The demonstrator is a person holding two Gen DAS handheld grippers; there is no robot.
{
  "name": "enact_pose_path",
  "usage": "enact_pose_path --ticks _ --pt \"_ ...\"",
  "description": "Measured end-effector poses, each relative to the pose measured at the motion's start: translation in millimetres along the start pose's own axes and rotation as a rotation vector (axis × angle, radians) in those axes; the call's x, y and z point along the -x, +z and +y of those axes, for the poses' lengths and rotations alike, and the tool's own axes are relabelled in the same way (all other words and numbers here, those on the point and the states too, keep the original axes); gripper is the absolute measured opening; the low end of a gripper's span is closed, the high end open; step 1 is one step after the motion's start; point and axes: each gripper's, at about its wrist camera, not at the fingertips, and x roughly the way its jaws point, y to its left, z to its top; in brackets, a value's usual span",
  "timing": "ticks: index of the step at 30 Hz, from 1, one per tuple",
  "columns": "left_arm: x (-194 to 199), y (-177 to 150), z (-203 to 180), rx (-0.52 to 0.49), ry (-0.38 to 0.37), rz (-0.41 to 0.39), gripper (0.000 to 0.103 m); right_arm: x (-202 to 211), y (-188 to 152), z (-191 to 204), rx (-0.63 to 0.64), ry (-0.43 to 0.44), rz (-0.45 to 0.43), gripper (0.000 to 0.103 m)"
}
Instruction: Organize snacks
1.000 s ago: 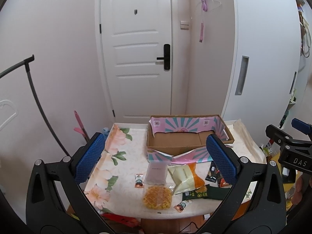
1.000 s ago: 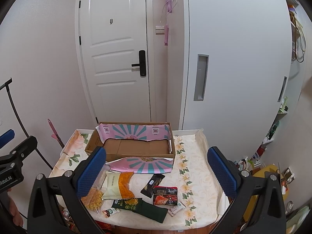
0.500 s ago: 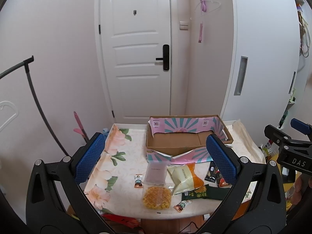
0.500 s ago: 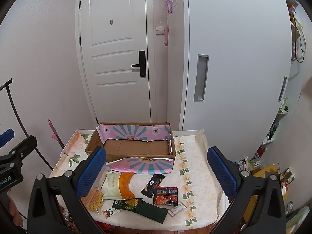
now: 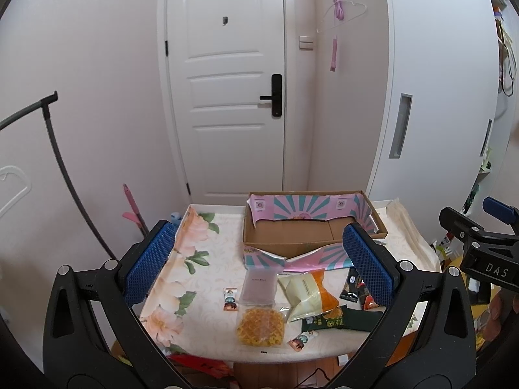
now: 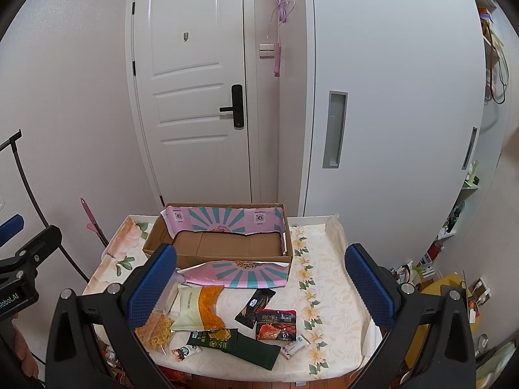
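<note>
Hovering well back from the table (image 5: 201, 278), I have both tools up in the air and nothing in hand. My left gripper (image 5: 259, 261) is spread wide and empty, and my right gripper (image 6: 259, 287) stands just as wide, also empty.

I judge this as the start of the job: no snack is in the cardboard box (image 6: 227, 246) yet, as far as I can see its brown floor. The box sits at the far side of the table with its pink and teal flap folded down toward me. The snacks lie in a loose cluster in front of it, near the front edge: a waffle bag (image 5: 261, 325), a grey pouch (image 5: 259, 287) touching it on the far side, a white and orange bag (image 6: 198, 308), a dark green packet (image 6: 235, 345), a red packet (image 6: 275, 321) and a black sachet (image 6: 254, 304).

Next I would bring 1 gripper down over a snack at the edge of the cluster, the red packet for the right side, and close on a rim of it, then carry it over the flap into the box. The bags overlap, so I expect a pinch could drag a neighbour along.

Hard to make out: printing on the packets, and 3 or so tiny sachets near the front edge. The left fingertip of the right gripper covers part of the waffle bag, and the box's near inside corner is hidden behind its wall.
</note>
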Motion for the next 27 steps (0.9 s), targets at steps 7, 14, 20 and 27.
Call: enact_pose_path --ticks 7,14,20,27 --pt "1.4 -1.4 -1.1 0.004 -0.004 0.0 0.103 0.0 -0.1 1.3 0.002 0.0 0.001 0.103" --pt "3.6 -1.5 -2.8 0.0 0.004 -0.001 0.103 2.0 -2.4 1.5 -0.007 0.001 0.001 0.103" --pt "3.0 -0.5 -4.3 -0.003 0.009 0.002 0.103 3.0 -2.5 1.2 -0.01 0.003 0.001 0.103" --pt "2.3 -2.1 -5.4 0.012 0.017 0.006 0.103 1.1 -2.3 -1.1 -0.01 0.013 0.006 0.103"
